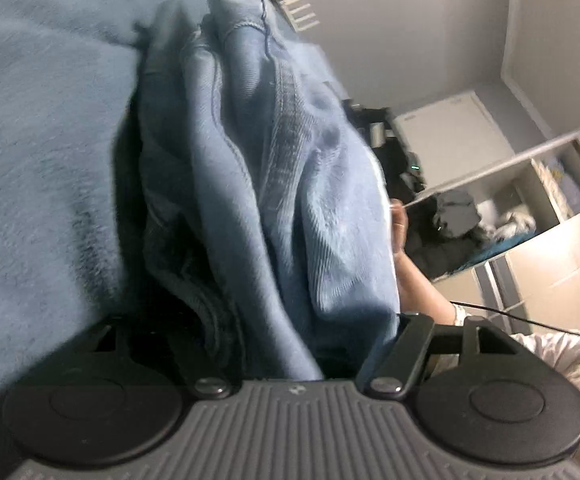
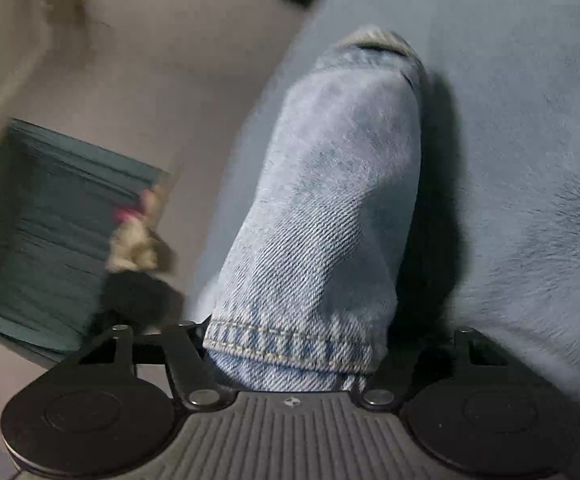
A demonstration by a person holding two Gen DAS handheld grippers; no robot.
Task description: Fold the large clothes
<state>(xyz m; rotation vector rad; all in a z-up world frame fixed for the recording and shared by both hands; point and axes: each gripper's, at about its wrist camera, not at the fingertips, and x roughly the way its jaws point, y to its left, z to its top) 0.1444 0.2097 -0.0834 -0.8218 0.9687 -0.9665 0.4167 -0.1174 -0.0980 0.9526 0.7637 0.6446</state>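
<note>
A pair of light blue jeans hangs bunched in front of my left gripper, which is shut on the denim; the cloth hides the fingertips. In the right wrist view a jeans leg with its stitched hem drapes over my right gripper, which is shut on the hem; its fingertips are hidden too. The jeans are lifted above a blue fleece blanket, which also shows in the right wrist view.
A person's forearm shows right of the jeans. An open white shelf unit with clothes stands against the wall. A teal rug and a small blurred object lie on the floor.
</note>
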